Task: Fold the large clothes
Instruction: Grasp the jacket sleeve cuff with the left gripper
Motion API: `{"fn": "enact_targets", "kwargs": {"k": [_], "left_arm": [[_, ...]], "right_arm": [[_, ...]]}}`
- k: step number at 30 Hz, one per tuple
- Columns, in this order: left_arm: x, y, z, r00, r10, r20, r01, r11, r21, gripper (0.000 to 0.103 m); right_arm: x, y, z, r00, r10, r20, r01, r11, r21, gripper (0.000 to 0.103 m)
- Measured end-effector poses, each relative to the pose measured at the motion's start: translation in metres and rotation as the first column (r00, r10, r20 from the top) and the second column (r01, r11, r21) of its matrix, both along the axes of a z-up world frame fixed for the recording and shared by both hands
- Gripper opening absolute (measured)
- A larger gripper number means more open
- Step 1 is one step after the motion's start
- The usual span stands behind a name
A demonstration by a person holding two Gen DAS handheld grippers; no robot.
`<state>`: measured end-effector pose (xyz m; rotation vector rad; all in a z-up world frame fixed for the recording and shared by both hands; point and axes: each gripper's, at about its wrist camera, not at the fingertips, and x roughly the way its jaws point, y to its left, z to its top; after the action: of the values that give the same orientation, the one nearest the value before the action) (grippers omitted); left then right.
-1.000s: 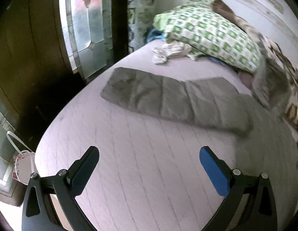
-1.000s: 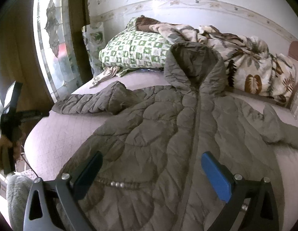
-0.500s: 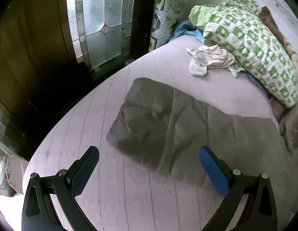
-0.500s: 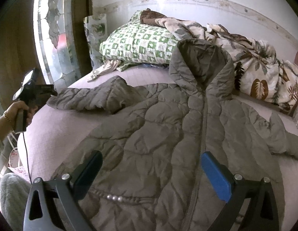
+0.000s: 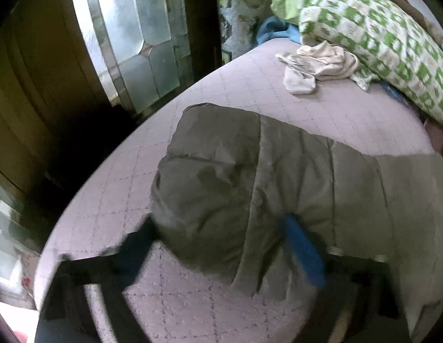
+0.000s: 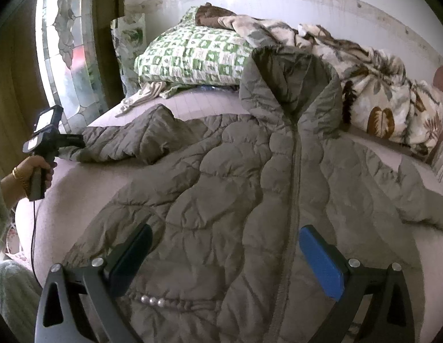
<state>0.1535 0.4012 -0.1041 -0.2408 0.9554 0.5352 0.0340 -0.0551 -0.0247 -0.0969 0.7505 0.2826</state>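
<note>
jacket (image 6: 221, 200): spread on the bed (image 6: 72, 188)
sleeve (image 5: 235, 194): at the bed's left edge
pillow (image 6: 190, 57): far left, behind the jacket
blanket (image 6: 364, 85): far right

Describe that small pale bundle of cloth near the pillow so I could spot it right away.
Look at the bed and find the green-checked pillow at its head. The crumpled cream cloth lies at the pillow's foot on the mattress. It is the only whitish piece, far smaller than the grey quilted jacket.
</note>
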Motion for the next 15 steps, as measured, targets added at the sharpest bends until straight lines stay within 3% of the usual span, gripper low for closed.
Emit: {"fn": "enact_targets", "kwargs": {"k": [1, 2, 3, 9, 15], "left_arm": [[0.001, -0.004, 0.002, 1.0, -0.019, 0.008, 0.019, 1.0, -0.003, 0.055], [0.001, -0.006, 0.003, 0.999, -0.031, 0.01, 0.031, 1.0, -0.006, 0.037], [0.003, -0.01, 0.005, 0.999, -0.049, 0.01, 0.049, 0.999, -0.014, 0.03], [-0.007, -0.008, 0.027, 0.994, -0.039, 0.106, 0.047, 0.996, -0.08, 0.023], [-0.023, -0.013, 0.085, 0.974, -0.066, 0.215, 0.079, 0.995, -0.056, 0.023]], "right_arm": [[0.0, 0.001, -0.001, 1.0, 0.0, -0.001, 0.0, 1.0, 0.004, 0.103], [0.001, 0.002, -0.001, 1.0, 0.001, -0.002, -0.001, 1.0, 0.007, 0.103], [0.002, 0.003, -0.002, 1.0, 0.004, -0.003, -0.004, 1.0, 0.009, 0.103], [0.0, 0.0, -0.002, 1.0, -0.003, -0.003, 0.003, 1.0, 0.019, 0.103], [0.003, -0.015, -0.002, 0.999, -0.036, -0.006, 0.037, 0.999, 0.035, 0.103]]}}
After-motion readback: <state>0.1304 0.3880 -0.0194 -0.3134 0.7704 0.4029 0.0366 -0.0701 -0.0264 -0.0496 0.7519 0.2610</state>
